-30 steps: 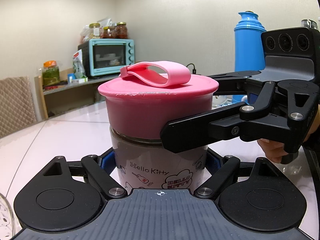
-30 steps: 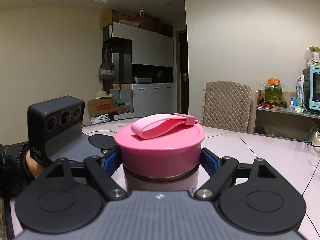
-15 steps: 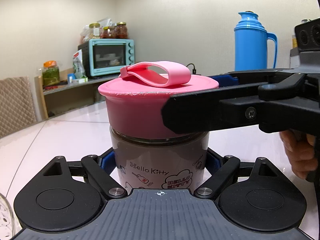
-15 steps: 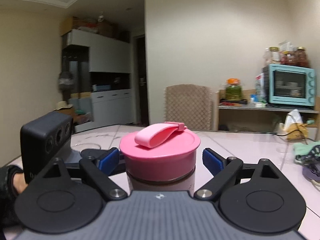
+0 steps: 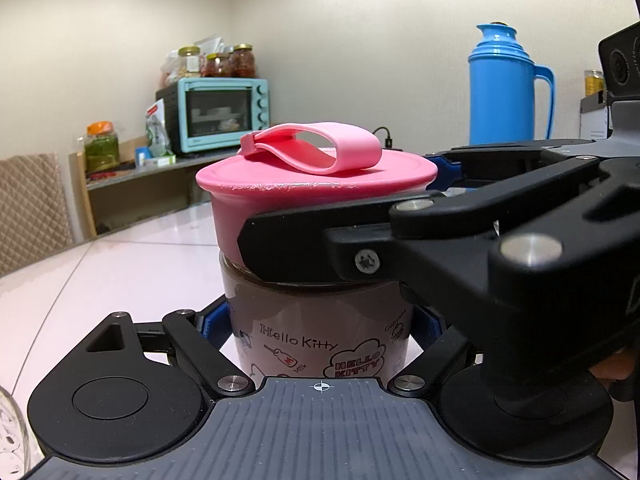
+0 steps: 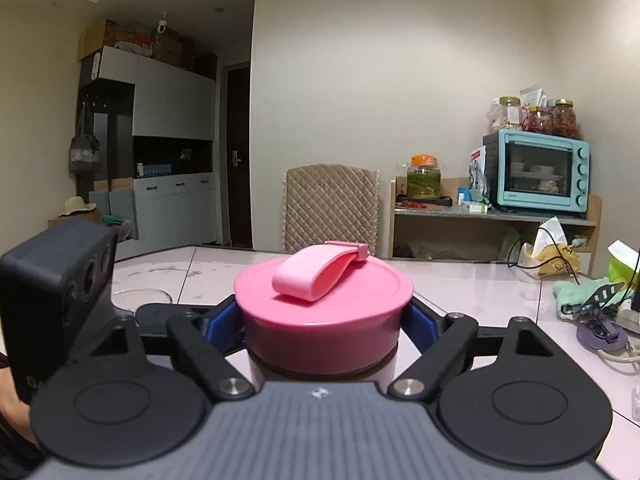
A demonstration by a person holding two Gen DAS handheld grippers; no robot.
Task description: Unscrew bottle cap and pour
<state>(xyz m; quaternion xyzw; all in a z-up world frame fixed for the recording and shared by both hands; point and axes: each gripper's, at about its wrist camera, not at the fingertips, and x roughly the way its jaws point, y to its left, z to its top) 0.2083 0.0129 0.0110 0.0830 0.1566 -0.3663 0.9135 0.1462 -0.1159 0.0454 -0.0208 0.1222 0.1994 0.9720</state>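
Pale tabletop (image 5: 120, 264), and the bottle (image 5: 316, 320) stands upright on it, left gripper (image 5: 320, 320) clamped round its body. Right gripper (image 6: 324, 320) has just re-closed, pads squeezing the pink cap (image 6: 324, 312). Cap looks seated on the neck, so I'd say unscrewing is underway, pouring not begun.

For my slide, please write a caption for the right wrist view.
Right gripper clamps the pink cap of the bottle on the table.

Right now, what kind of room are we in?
Probably a home kitchen or dining room: a teal toaster oven with food jars on top, a blue thermos jug, and tall cupboards.
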